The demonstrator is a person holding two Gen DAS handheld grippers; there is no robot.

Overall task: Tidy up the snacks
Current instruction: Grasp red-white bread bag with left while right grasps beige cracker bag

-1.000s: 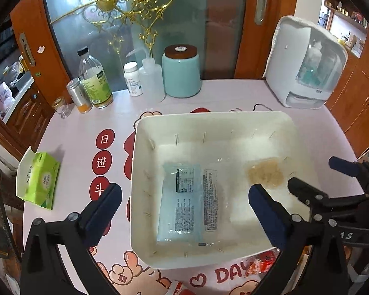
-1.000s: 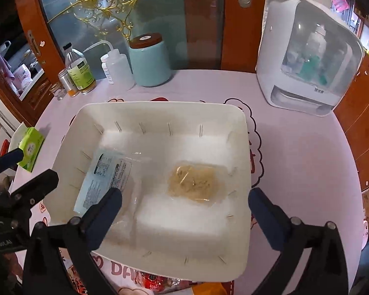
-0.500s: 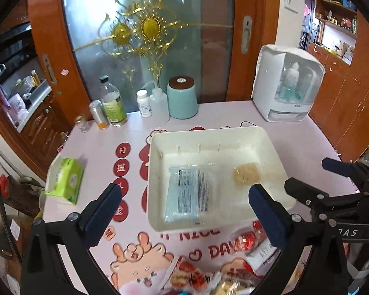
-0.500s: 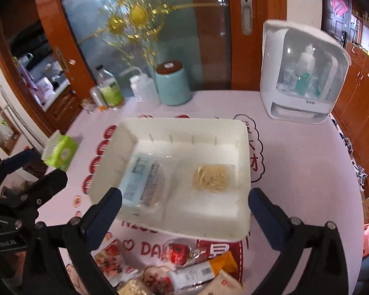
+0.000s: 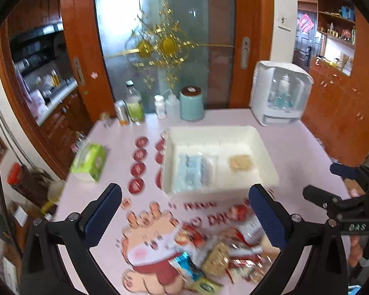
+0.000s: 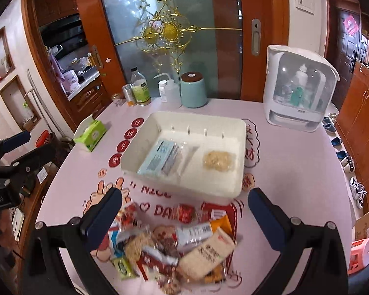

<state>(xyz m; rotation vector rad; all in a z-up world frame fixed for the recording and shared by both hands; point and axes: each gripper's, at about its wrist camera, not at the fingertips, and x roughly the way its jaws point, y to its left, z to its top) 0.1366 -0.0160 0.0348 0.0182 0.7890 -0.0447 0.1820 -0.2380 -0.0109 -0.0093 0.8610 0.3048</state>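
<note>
A white tray (image 6: 233, 186) sits mid-table and also shows in the left wrist view (image 5: 268, 169). In it lie a pale blue packet (image 6: 160, 157) and a clear bag of beige snack (image 6: 219, 160). A pile of loose snack packets (image 6: 174, 243) lies on the table in front of the tray, blurred in the left wrist view (image 5: 216, 250). My left gripper (image 5: 184, 216) is open and empty above the table's near side. My right gripper (image 6: 184, 216) is open and empty above the snack pile. Each gripper shows at the other view's edge.
A green tissue box (image 6: 91, 134) lies at the table's left. Bottles, a can and a teal canister (image 6: 193, 89) stand along the back edge. A white appliance (image 6: 297, 88) stands at the back right. The table edge is close on both sides.
Both grippers have pulled back and up from the tray. The snack pile in front of the tray has come into view. Tray contents have not moved.
</note>
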